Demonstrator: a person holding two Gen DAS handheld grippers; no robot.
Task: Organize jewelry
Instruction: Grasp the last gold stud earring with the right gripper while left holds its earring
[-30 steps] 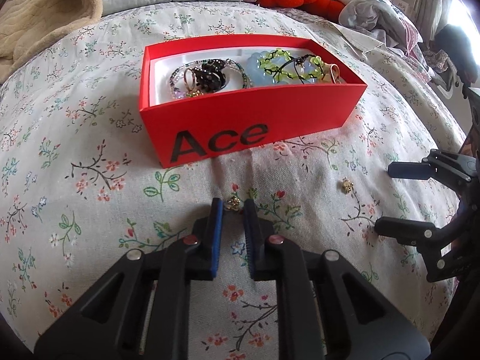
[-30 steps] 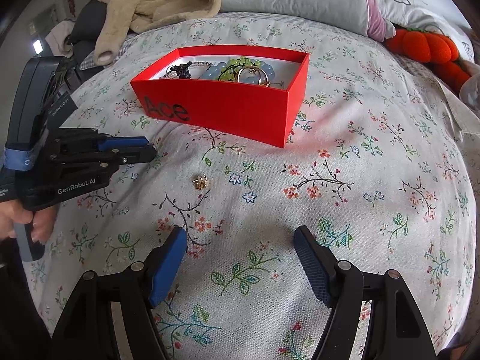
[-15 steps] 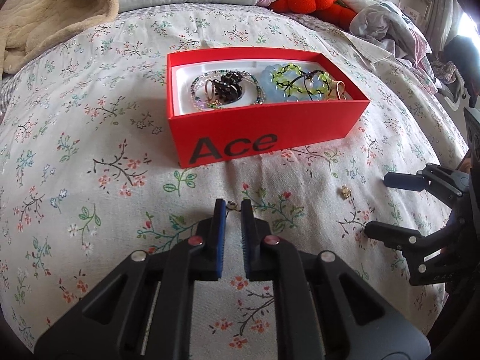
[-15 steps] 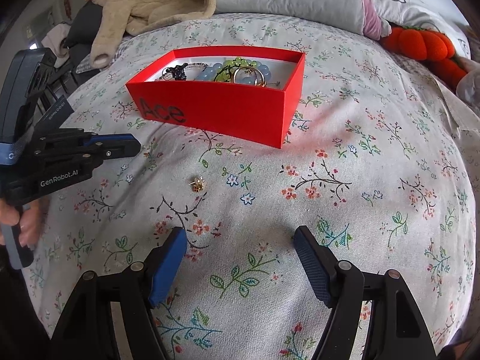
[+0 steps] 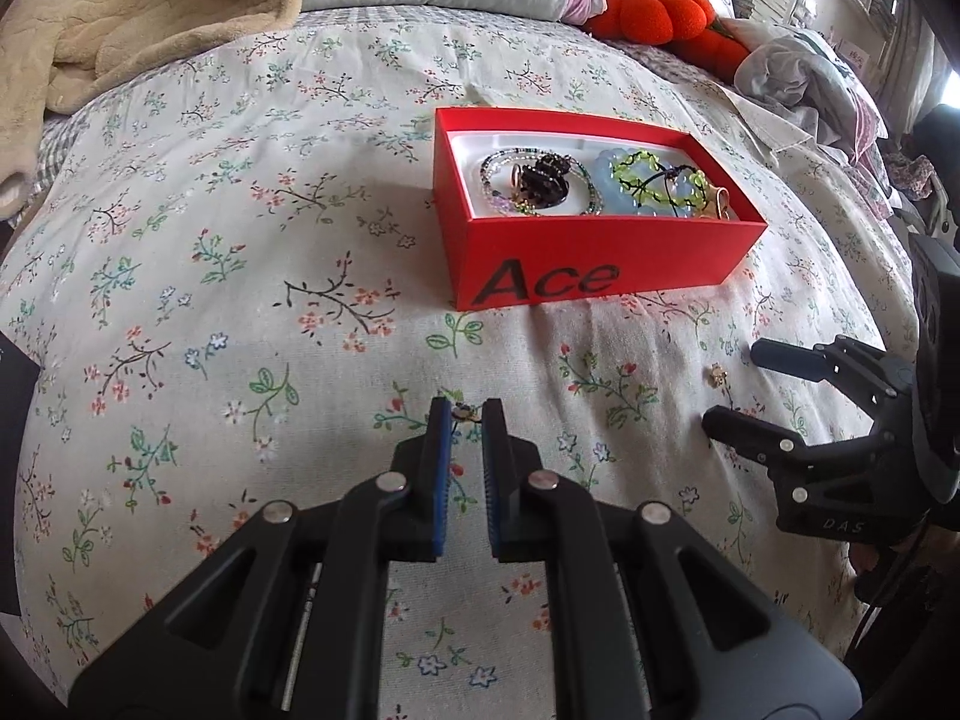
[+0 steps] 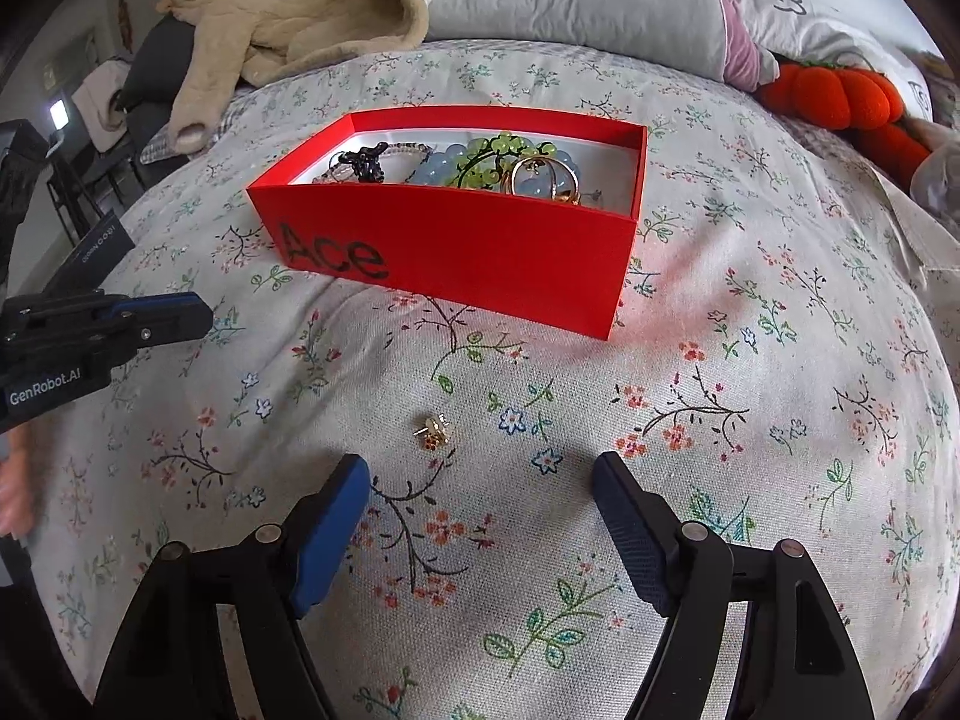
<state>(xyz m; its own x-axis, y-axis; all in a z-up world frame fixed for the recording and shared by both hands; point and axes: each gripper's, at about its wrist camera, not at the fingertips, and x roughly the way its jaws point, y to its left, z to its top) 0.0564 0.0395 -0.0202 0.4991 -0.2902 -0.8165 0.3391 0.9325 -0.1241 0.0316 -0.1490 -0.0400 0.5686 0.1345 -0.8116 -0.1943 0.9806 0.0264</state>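
The left gripper was clamped on a small gold stud at its fingertips, lifted short of the box. The right gripper stood apart, jaws just closing, with a second stud loose on the bedspread just ahead. Advisable: straddle that stud squarely before pinching, then carry both over the box's near wall, among the bracelets.

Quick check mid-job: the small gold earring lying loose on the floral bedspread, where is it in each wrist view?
Left wrist view: the small gold earring lies right of centre, just ahead of the open right gripper.
Right wrist view: the same earring lies below centre, ahead of the fingertips.
Shared landmark: the red cardboard "Ace" box, beyond the earring in both.
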